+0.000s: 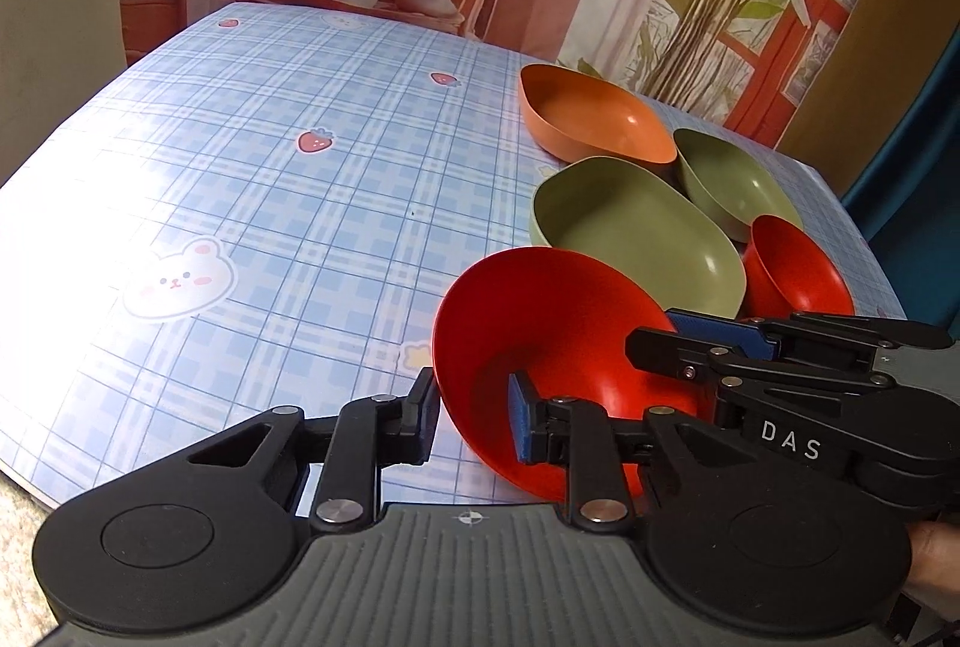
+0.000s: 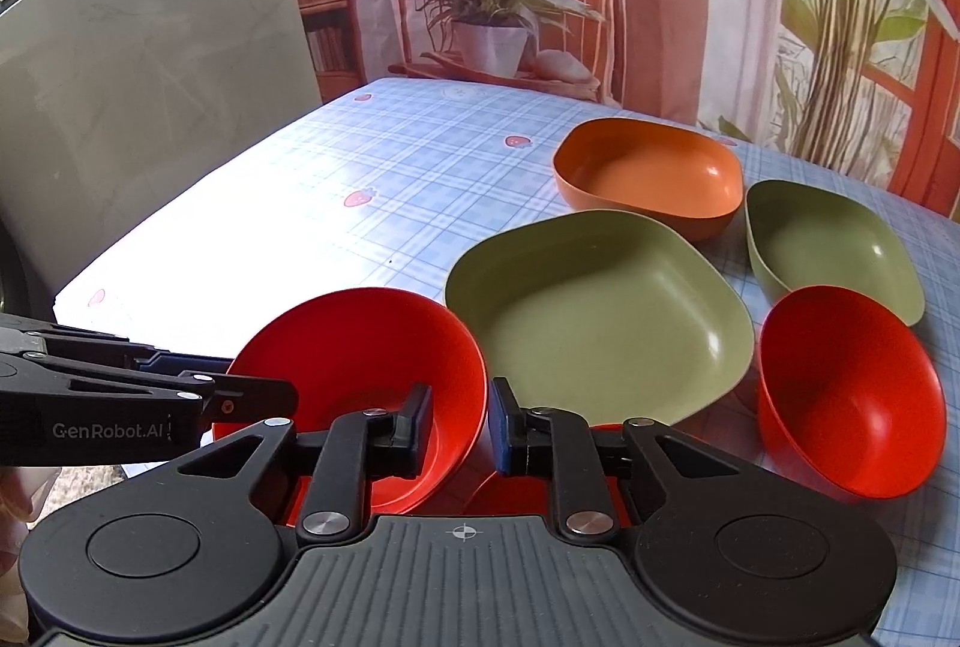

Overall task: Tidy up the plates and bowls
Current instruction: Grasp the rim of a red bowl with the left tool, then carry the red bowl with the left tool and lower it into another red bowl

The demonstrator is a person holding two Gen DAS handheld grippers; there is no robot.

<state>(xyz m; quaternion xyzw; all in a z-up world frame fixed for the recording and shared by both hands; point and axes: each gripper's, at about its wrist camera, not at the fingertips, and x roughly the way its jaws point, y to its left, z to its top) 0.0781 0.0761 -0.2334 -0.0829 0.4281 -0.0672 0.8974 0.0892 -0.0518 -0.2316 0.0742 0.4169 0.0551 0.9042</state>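
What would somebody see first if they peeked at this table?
The bright red bowl at the near edge grabs the eye first: both the left gripper and the right gripper have their jaws straddling its rim. Behind it lies a big green dish, with a second red bowl to its right. Farther back sits an orange dish, all on a blue checked tablecloth with strawberries.

The right gripper (image 2: 461, 428) fills the bottom of the view, its jaws apart astride the rim of a red bowl (image 2: 360, 347) at 7 o'clock. The left gripper (image 2: 264, 389) reaches in from 9 o'clock to that bowl's near rim. On the blue checked tablecloth (image 2: 360, 179), a green plate (image 2: 600, 323) sits centre, an orange bowl (image 2: 648, 173) at 1 o'clock, a green bowl (image 2: 828, 251) and a second red bowl (image 2: 852, 395) at 3 o'clock
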